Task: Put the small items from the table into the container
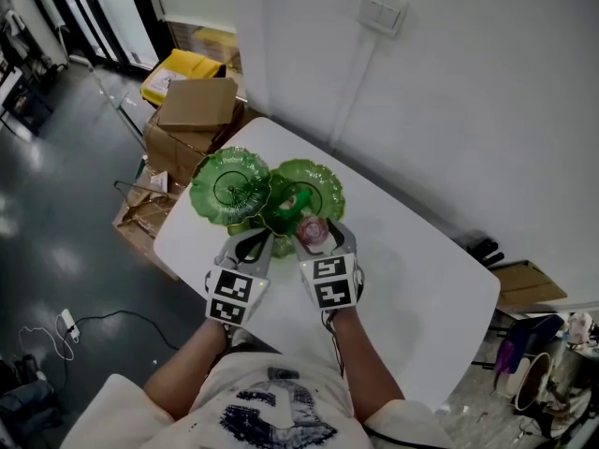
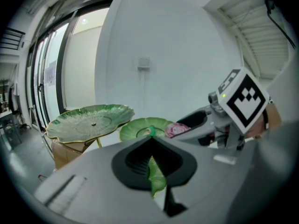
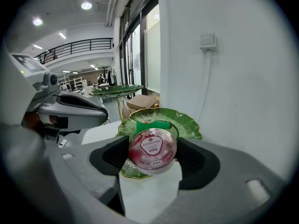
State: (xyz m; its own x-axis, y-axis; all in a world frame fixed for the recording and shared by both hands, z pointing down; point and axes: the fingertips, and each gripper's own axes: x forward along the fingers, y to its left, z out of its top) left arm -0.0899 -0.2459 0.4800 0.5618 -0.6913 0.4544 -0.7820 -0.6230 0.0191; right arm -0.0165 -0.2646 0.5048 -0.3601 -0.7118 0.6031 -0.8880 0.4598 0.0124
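Nearest the camera, two bare forearms are seen reaching out over the white table (image 1: pixel 421 288), a marker cube carried on each tool. The left gripper (image 1: pixel 260 241) is seen closed tight, and a thin strip of green is pinched between its pads: the rim of the bottom leaf (image 2: pixel 155 176) of the green stand. Just beside it, the right gripper (image 1: pixel 316 237) is clamped on the cup (image 3: pixel 153 148), a small round pot with a pink printed lid, gripped by its sides with the lid turned back toward the gripper's camera. The cup is held up off the table, above the bottom leaf and right at the near edge of the middle leaf (image 1: pixel 314 190), whose green centre post is seen just behind it. The two grippers are set side by side, close but not touching, both angled down toward the stand. Further on and to the left, the big top leaf (image 1: pixel 227 185) is spread wide on its gold stem, raised above the other two. Nothing can be made out lying in any of the leaves. Past the table's far end, cardboard boxes (image 1: pixel 197 106) are stacked on the grey floor, and a switch (image 1: pixel 382 12) is fixed high on the white wall.
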